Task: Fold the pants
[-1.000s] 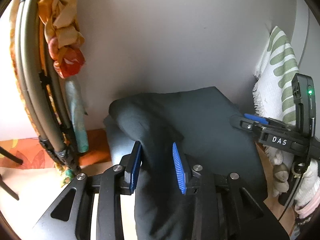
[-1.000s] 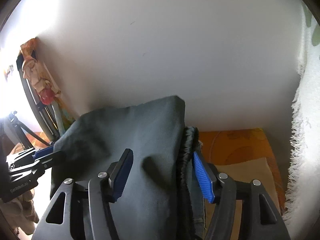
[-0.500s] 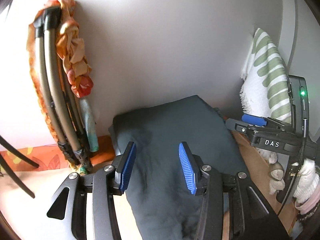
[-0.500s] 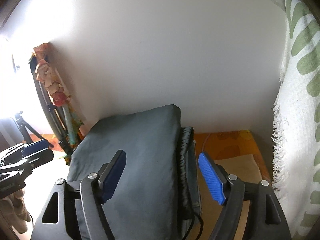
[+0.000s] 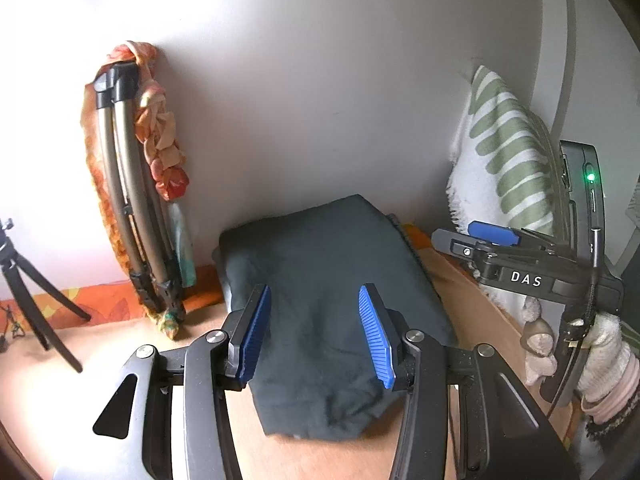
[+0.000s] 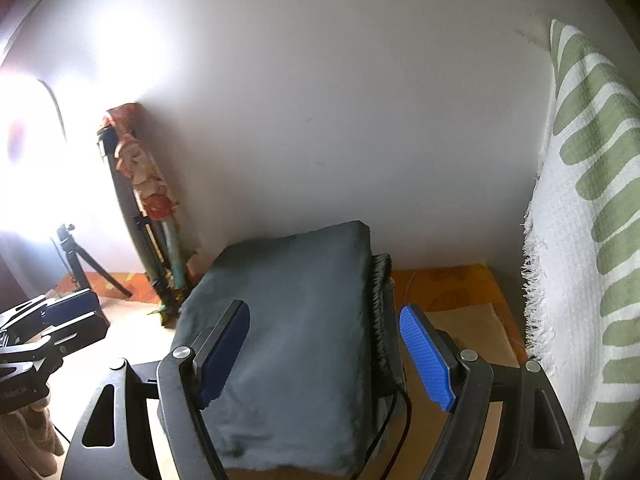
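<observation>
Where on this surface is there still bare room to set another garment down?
Bare wood lies left of the folded pants, in front of the leaning folded frame and tripod. A narrower strip runs between the pants and the green-striped towel. The back corner is crowded.

Your right view loses the window side (image 6: 28,168) to glare. The pants' (image 6: 288,320) near edge runs under the gripper frame there. The towel (image 6: 592,240) is cut by that picture's edge.
</observation>
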Motion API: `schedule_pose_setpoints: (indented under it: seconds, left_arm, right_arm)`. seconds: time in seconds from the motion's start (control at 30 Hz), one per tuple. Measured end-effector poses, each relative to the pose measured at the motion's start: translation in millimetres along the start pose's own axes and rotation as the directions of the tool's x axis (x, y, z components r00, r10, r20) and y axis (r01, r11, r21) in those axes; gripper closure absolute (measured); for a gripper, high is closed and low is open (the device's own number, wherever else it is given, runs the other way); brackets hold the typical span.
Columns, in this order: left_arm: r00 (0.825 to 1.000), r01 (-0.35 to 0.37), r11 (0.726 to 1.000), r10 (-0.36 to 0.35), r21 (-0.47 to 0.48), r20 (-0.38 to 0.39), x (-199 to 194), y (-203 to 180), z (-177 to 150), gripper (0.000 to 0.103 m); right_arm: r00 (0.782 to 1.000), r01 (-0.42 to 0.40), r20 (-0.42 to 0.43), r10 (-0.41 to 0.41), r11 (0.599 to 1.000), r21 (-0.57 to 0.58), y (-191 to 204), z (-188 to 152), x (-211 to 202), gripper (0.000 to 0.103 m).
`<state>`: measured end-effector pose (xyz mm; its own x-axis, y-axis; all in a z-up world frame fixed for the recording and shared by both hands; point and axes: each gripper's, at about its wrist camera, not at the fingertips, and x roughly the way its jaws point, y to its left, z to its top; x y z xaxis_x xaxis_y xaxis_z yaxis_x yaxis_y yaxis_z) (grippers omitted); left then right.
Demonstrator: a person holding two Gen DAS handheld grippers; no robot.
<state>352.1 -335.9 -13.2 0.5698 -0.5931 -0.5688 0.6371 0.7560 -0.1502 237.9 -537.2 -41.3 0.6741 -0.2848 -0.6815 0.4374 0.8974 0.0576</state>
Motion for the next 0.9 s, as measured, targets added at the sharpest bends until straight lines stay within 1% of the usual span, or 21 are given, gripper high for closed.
schedule_pose_setpoints:
  seconds: [0.23, 0.33, 0.53, 0.7, 0.77, 0.83, 0.9]
  left_arm:
    - [1.000, 0.002, 1.000, -0.002, -0.011, 0.014, -34.3, -4.5, -14.0, 0.057]
    - [1.000, 0.001, 1.000, 0.000, -0.031, 0.028, -53.6, -2.3, -23.2, 0.056]
    - [0.999, 0.001, 0.997, 0.003, -0.079, 0.046, -88.9, 1.8, -40.6, 0.055]
    - [0.997, -0.030, 0.998, 0.033, -0.049, 0.074, -115.1, -4.3, -53.8, 0.054]
    - [0.997, -0.021, 0.998, 0.025, -0.054, 0.068, -121.4, -5.0, -59.8, 0.054]
    - [0.998, -0.018, 0.998, 0.021, -0.057, 0.064, -128.2, -6.2, -67.1, 0.051]
    - [0.997, -0.029, 0.998, 0.032, -0.052, 0.071, -135.6, -8.6, -74.2, 0.043]
  right_arm:
    - [1.000, -0.007, 0.019, 0.008, 1.000, -0.025, 16.7, -13.6, -34.1, 0.022]
    - [0.999, -0.014, 0.033, 0.015, 0.999, -0.031, 24.3, -22.6, -53.6, 0.019]
    - [0.998, -0.036, 0.046, 0.038, 0.998, -0.042, 44.6, -40.3, -86.4, 0.019]
    - [0.997, -0.030, 0.062, 0.035, 0.996, -0.078, 63.9, -55.7, -110.2, 0.018]
    - [0.997, -0.025, 0.069, 0.030, 0.997, -0.078, 68.3, -61.5, -118.8, 0.016]
    - [0.997, -0.019, 0.077, 0.025, 0.997, -0.071, 72.1, -67.9, -127.5, 0.014]
    - [0.996, -0.015, 0.082, 0.020, 0.998, -0.054, 73.9, -74.8, -135.0, 0.012]
